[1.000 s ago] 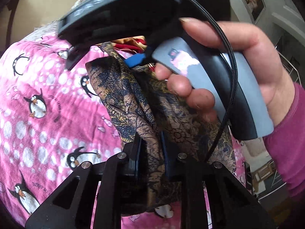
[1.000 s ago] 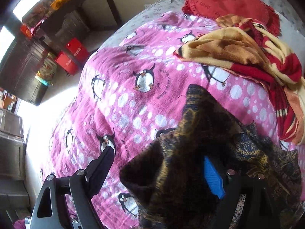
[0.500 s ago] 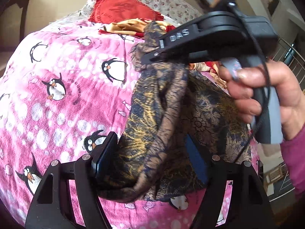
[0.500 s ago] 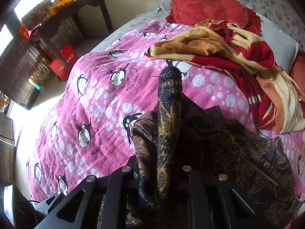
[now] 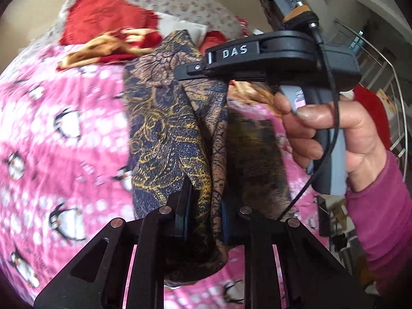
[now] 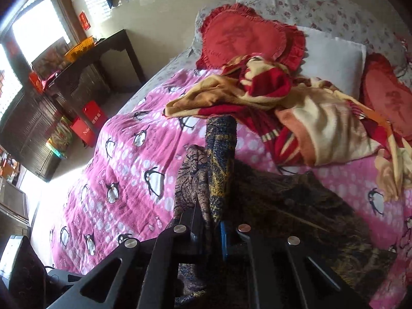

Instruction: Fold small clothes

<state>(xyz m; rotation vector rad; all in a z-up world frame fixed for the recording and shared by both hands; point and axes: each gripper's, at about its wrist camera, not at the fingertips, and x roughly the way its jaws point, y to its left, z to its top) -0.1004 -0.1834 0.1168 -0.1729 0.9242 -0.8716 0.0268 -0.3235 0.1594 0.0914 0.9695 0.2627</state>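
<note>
Both tongs now clamp batik cloth (image 5: 170,134); right tongs (image 6: 211,228) previously open.

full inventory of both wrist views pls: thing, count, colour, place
patterned garment: 1, navy, gold and brown, pinched by both grippers above the bed
penguin blanket: 1, pink, covers the bed
striped blanket: 1, red and cream, crumpled near the pillows
heart cushions: 2, red, at the head of the bed
white pillow: 1, between the cushions
dark table: 1, left of the bed
left gripper: closing on the garment
right gripper: shut on it
hand: 1, magenta sleeve, holds the right gripper
</note>
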